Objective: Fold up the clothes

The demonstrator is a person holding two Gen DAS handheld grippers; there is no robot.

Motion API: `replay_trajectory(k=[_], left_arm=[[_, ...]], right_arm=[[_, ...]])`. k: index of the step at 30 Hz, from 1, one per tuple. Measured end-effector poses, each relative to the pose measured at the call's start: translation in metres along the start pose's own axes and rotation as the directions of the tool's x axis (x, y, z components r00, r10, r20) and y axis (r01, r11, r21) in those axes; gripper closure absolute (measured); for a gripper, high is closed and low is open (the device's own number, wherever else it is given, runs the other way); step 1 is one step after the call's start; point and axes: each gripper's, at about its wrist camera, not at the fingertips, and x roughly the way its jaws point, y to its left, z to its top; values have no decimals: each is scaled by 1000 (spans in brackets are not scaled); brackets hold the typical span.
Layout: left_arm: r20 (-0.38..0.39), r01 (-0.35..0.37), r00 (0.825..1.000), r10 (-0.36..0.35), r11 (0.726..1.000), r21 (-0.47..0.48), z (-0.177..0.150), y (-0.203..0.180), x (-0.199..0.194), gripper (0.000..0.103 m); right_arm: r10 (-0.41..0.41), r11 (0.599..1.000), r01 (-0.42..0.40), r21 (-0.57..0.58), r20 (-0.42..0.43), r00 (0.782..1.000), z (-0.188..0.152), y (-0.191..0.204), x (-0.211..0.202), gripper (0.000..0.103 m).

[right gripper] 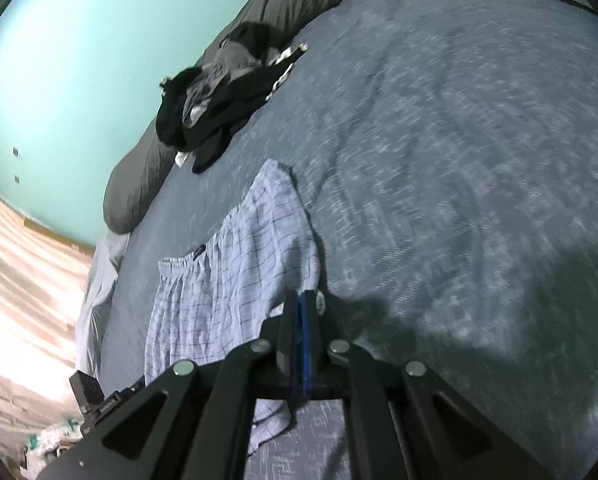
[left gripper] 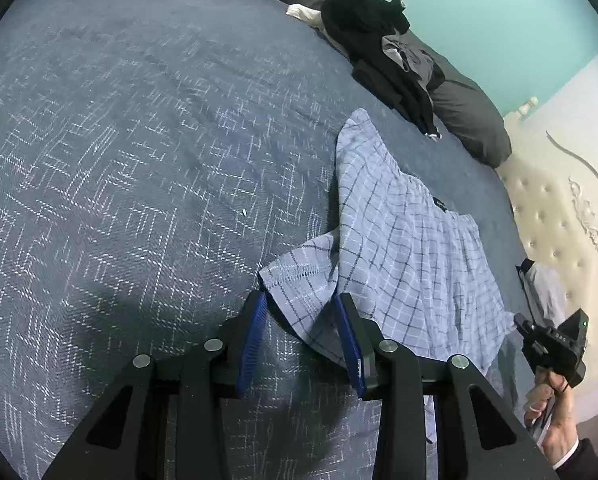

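Checked shorts (left gripper: 403, 248) lie on blue-grey bedspread (left gripper: 139, 152).

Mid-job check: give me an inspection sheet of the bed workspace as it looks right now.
Surface: dark blue patterned bedspread, mostly bare.
Job's things: light blue checked shorts lying rumpled, one leg hem turned up.
Clutter: black and grey clothes pile on the grey pillows.
Grippers: left gripper jaws apart, straddling the hem; right gripper jaws shut on the shorts' edge.
Cables: nothing seen.
Surroundings: teal wall, cream tufted headboard.
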Motion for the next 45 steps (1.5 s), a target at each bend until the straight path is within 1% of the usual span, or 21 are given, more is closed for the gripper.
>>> replay_trajectory(k=[6, 9, 14, 19, 22, 26, 28, 30, 32, 34, 37, 38, 39, 41, 43, 45], left_arm=[[-4, 13, 1000, -13, 1000, -14, -2, 2, -2, 64], [-3, 14, 1000, -14, 1000, -19, -4, 1, -3, 64], [-4, 19, 1000, -19, 1000, -25, -3, 3, -3, 64], [16, 20, 1000, -20, 999, -30, 1, 7, -4, 64], [33, 1, 999, 0, 1000, -17, 3, 7, -6, 64], [68, -47, 997, 46, 999, 16, 8, 6, -11, 64], [75, -68, 995, 64, 997, 42, 9, 4, -11, 64], [69, -67, 996, 63, 996, 58, 9, 4, -9, 64], [67, -68, 996, 64, 995, 69, 9, 3, -8, 64], [67, -74, 995, 68, 994, 85, 8, 2, -7, 64], [66, -80, 995, 73, 991, 110, 9, -1, -5, 65], [65, -82, 995, 74, 990, 118, 9, -2, -5, 68], [62, -82, 995, 75, 988, 127, 9, -4, -4, 79], [53, -85, 996, 79, 987, 137, 8, -6, -4, 89], [42, -82, 996, 77, 987, 135, 6, -8, -5, 93], [32, -80, 997, 76, 988, 132, 5, -9, -5, 95]], right_arm=[[-27, 999, 26, 41, 42, 999, -4, -23, -24, 102], [-50, 997, 47, 61, 48, 998, -1, -37, -25, 102], [-80, 996, 77, 55, 52, 995, 9, -50, -22, 102], [-96, 993, 93, 75, 45, 994, 14, -62, -15, 102], [-65, 992, 62, 109, 30, 997, 12, -67, -10, 102], [-61, 991, 56, 121, 31, 998, 5, -67, -11, 98], [-74, 990, 68, 125, 42, 996, 1, -66, -16, 98], [-84, 988, 76, 132, 61, 995, -2, -64, -22, 98], [-78, 988, 65, 140, 94, 992, -5, -62, -31, 98], [-45, 993, 30, 115, 132, 990, -9, -56, -41, 98], [-11, 999, 3, 54, 154, 988, -17, -46, -47, 98], [-1, 999, -5, 36, 158, 987, -20, -44, -48, 98], [5, 1000, -9, 23, 158, 987, -23, -42, -48, 98], [24, 1000, -27, 13, 143, 989, -24, -40, -45, 98], [47, 999, -49, 6, 131, 990, -24, -40, -42, 98], [56, 998, -57, 1, 133, 989, -25, -39, -41, 98]])
